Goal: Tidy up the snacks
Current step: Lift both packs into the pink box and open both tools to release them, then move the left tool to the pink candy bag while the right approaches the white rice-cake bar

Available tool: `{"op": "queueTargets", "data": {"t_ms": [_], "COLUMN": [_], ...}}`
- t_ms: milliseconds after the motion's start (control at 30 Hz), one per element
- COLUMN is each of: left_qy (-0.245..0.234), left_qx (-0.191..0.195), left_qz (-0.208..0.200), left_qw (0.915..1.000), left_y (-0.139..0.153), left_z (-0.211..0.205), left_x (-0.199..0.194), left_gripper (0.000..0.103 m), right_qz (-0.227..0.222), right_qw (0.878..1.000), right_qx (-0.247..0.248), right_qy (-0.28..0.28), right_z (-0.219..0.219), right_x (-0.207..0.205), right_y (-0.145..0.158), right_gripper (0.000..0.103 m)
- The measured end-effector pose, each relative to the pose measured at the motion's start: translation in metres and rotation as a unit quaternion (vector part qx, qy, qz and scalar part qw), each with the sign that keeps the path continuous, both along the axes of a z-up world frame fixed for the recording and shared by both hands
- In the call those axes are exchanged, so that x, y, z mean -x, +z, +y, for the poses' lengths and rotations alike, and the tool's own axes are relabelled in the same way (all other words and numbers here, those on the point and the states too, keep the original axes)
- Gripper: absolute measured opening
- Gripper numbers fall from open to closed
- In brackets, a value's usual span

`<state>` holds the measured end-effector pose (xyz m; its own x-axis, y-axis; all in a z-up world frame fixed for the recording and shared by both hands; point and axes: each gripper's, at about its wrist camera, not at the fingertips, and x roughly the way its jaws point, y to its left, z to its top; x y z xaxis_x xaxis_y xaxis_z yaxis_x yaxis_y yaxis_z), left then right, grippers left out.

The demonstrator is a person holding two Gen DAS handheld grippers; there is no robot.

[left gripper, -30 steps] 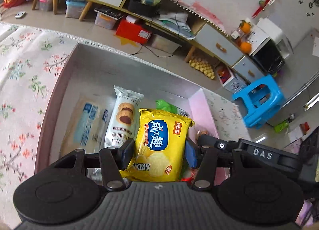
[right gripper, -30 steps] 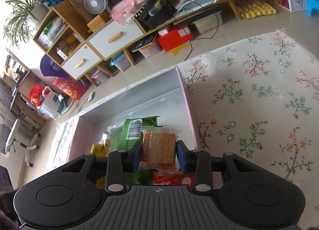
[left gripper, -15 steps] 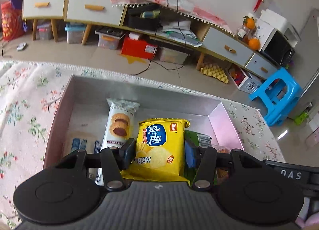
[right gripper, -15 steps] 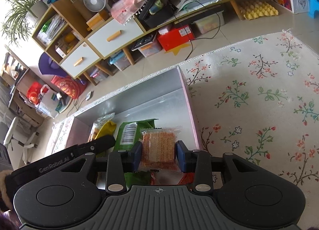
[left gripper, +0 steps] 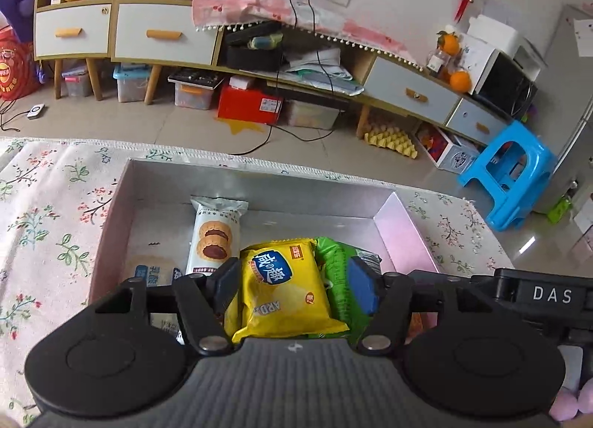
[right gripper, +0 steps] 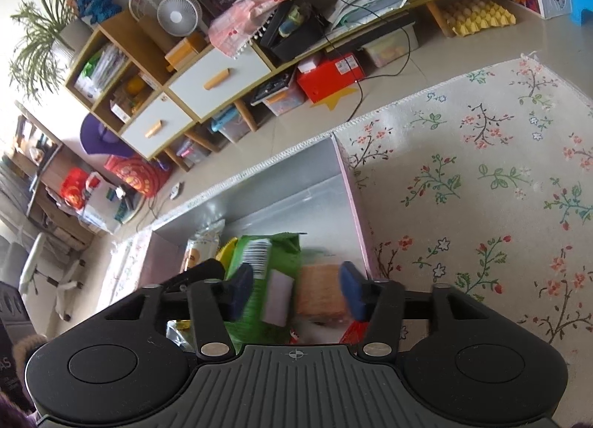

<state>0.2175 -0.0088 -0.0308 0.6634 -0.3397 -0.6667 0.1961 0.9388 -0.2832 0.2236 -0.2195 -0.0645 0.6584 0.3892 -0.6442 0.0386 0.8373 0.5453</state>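
A grey box with pink walls (left gripper: 402,231) stands on the flowered cloth. In it lie a white biscuit pack (left gripper: 214,239), a pale blue-print pack (left gripper: 152,274), a yellow chip bag (left gripper: 283,287) and a green bag (left gripper: 339,261). My left gripper (left gripper: 294,285) is open above the box, its fingers apart on either side of the yellow bag. My right gripper (right gripper: 296,292) is open over the box's right end. An orange cracker pack (right gripper: 318,296) lies below it, beside the green bag (right gripper: 270,264). The right gripper's body (left gripper: 526,298) shows in the left wrist view.
The box (right gripper: 348,190) stands near the far edge of the flowered cloth (right gripper: 481,175), which spreads wide to its right. A red wrapper (right gripper: 352,331) lies at the box's near end. Beyond the table are floor, low cabinets and a blue stool (left gripper: 507,172).
Both grippers have opened. The left let go of the yellow chip bag, the right let go of the orange cracker pack. Both packs now lie in the box.
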Motion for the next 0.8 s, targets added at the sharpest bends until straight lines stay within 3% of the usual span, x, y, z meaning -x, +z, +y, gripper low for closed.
{"op": "queueTargets", "data": {"t_ms": [100,233,333,500,600,800], "left_qy": [0.002,0.004,0.013,0.024,0.028,0.033], "left_qx": [-0.002,-0.012,-0.018,-0.014,-0.019,-0.037], "left_qz": [0.001,-0.004,-0.004,-0.001,0.009,0.024], "left_qw": [1.0,0.9999,0.9997,0.9996,0.9994,0.9985], "left_y": [0.005,0.013,0.019,0.028,0.032,0.039], "left_z": [0.001,0.004,0.009,0.022,0.028,0.037], "left_x": [0.006,0.017,0.026,0.044,0.052,0.073], "left_gripper": [0.066,0.072,0.08,0.095,0.099,0.102], "right_qz": [0.004,0.004,0.004,0.005,0.005,0.013], "right_qw": [1.0,1.0,1.0,1.0,0.999,0.999], "right_qx": [0.007,0.011,0.018,0.03,0.032,0.044], "right_qy": [0.005,0.009,0.004,0.004,0.001,0.006], "right_z": [-0.002,-0.005,-0.004,-0.002,0.0,0.005], "right_x": [0.005,0.014,0.022,0.037,0.05,0.077], "right_y": [0.003,0.011,0.019,0.032,0.04,0.049], "right_gripper": [0.056,0.063,0.072,0.077,0.088,0.091]}}
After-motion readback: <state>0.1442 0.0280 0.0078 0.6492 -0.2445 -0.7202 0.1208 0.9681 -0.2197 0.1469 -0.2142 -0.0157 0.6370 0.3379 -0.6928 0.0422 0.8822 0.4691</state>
